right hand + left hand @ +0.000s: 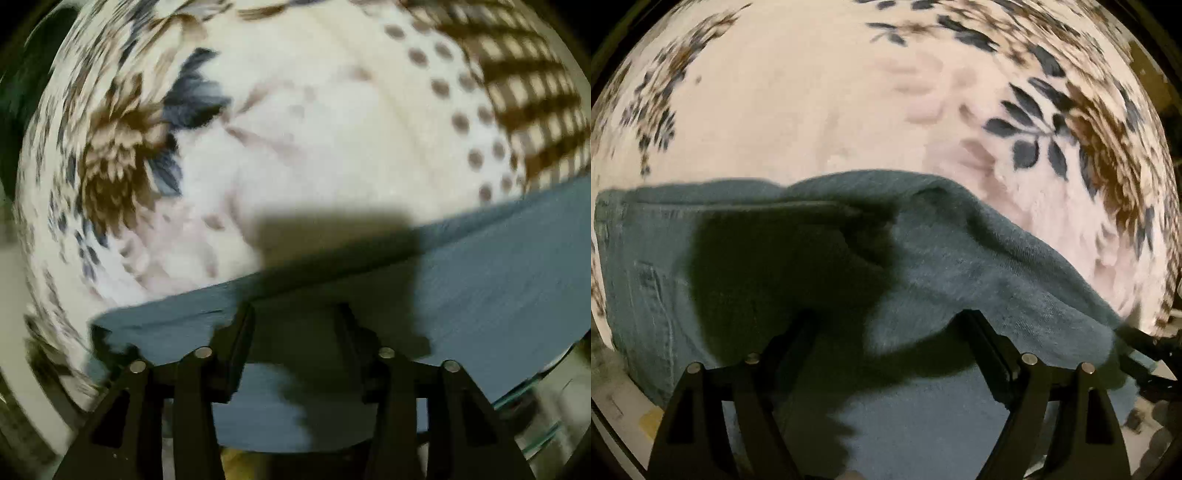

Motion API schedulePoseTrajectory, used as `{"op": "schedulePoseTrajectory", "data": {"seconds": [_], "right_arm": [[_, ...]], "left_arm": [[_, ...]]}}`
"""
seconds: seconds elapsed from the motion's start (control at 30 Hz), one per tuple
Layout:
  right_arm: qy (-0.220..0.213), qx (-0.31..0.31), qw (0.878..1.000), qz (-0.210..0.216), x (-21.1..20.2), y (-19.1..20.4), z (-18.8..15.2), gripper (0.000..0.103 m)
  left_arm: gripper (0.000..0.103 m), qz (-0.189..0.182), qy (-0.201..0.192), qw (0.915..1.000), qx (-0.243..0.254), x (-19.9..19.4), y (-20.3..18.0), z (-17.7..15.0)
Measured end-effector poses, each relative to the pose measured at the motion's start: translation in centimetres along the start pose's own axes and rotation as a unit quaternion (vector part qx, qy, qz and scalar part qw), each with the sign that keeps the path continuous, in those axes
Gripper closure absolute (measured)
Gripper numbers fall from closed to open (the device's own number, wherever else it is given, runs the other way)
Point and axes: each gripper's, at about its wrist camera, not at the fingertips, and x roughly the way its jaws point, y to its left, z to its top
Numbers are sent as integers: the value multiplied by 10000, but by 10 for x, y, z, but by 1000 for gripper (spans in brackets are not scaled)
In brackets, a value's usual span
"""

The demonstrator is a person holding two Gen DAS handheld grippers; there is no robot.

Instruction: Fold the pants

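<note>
**Now both tongs stand spread above the denim**

Seen from the left wrist, the left gripper [890, 321] hangs over the blue-grey denim pants [979, 266], its two black fingers [986, 343] set wide apart with nothing pinched between them. Whether the tips brush the cloth cannot be told. The pants fill the space beneath and ahead of these tongs. To the left of the fingers lies a flat part with stitched seams and what looks like a pocket edge; to the right a softer fold of the same denim humps up and trails off toward the right rim of the view. A dark shadow of the tool falls on the cloth just ahead of the fingers. Beyond the pants, further out from the tips, spreads a cream plush blanket with brown flowers and dark blue leaves [820, 92], on which the pants lie.

Seen from the right wrist, the picture is smeared by motion. The right gripper [295, 314] has its jaws parted too, less widely, and no cloth sits between them. The denim pants [498, 280] run as a slanting band under and ahead of the tips, rising toward the right, with one end just left of the left finger. Past that edge lies the same patterned blanket [295, 122], dotted and striped at far right.
</note>
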Motion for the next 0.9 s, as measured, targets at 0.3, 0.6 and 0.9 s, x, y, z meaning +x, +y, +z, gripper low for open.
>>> {"op": "schedulePoseTrajectory", "data": {"seconds": [0.3,0.6,0.9], "right_arm": [[190,1051,9943,-31,20,-13,6,76],[-609,874,9937,338,-29,6,8,103],[254,326,9957,824,-24,43,2,96]], "left_arm": [[21,135,92,9998,100,17,28,-11],[21,173,-65,9998,34,3,73,-10],[21,213,-146,9997,-13,8,91,18]]}}
